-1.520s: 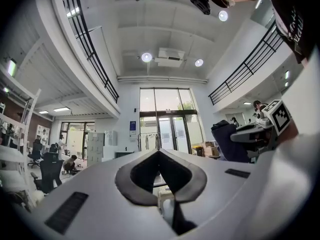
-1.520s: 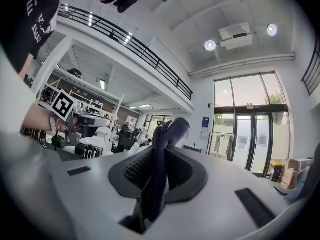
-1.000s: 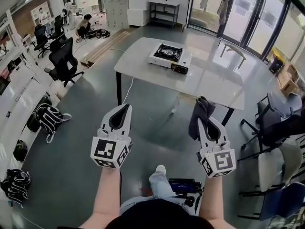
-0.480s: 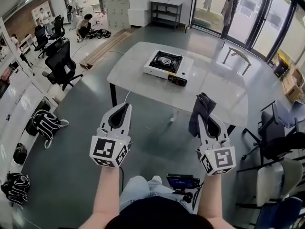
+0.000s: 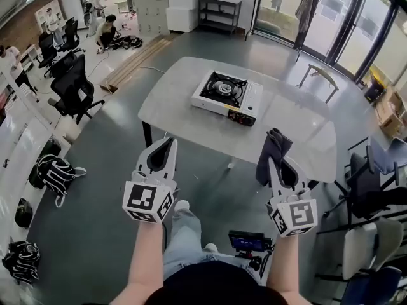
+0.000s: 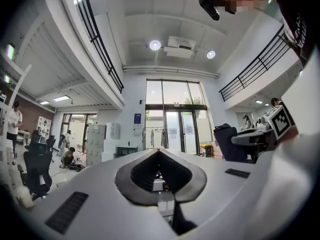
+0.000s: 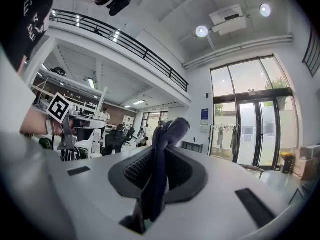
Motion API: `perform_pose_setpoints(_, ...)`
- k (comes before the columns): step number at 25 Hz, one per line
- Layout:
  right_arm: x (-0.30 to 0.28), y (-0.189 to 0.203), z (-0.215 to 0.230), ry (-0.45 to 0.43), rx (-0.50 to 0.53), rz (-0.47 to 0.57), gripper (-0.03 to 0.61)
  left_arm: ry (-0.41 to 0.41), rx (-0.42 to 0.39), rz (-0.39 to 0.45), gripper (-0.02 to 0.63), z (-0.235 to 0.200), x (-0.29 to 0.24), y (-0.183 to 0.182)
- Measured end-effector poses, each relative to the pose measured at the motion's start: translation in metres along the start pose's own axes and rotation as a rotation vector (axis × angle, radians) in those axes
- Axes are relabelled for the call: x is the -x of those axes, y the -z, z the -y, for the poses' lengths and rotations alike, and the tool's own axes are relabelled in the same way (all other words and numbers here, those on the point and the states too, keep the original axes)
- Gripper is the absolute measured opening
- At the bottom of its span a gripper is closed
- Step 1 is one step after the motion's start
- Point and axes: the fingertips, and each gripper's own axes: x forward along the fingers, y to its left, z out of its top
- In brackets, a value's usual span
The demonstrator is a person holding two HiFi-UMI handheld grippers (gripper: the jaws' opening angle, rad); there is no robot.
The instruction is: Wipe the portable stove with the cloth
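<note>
No legible txt, labels or nos. anywhere.

Head camera looks steeply down on the distant desk (image 5: 299,132); both gripper cameras face level toward shared glass doors (image 6: 175,129).

Open grey floor (image 5: 114,183) ahead of the left gripper (image 5: 168,142) and the right gripper (image 5: 273,165), up to the near edge of the table (image 5: 178,100). Cloth (image 5: 273,146) standing up past the right gripper's tips. Bare tabletop around the portable stove (image 5: 227,94), widest to its right and near side. Below the near-left corner, a table leg (image 5: 147,134). Left flank: office chair (image 5: 75,81) and backpack (image 5: 56,170), well apart from the table. Right flank: crowded chairs (image 5: 372,183) near the table's corner. Beyond the far edge, a low bench (image 5: 320,75).
</note>
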Motion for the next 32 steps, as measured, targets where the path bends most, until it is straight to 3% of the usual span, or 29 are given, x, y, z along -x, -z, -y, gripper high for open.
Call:
perform_pose_setpoints(8, -0.121, -0.001, -0.007, 0.028, 0.067, -0.005, 0.066, 0.037, -0.023, -0.034, 0.011, -0.093, -0.083, 0.031)
perform_pose_setpoints(14, -0.194, 0.005, 0.004, 0.158, 0.013, -0.045, 0.066, 0.119, -0.006, -0.046, 0.011, -0.149, -0.152, 0.043)
perform_pose_setpoints(23, -0.214, 0.028, 0.016, 0.273, -0.008, -0.162, 0.066, 0.25, 0.051, -0.104, 0.011, -0.16, -0.211, 0.071)
perform_pose_setpoints(32, -0.233, 0.046, 0.073, 0.315, -0.051, -0.185, 0.066, 0.258, 0.065, -0.123, 0.011, -0.152, -0.271, 0.078)
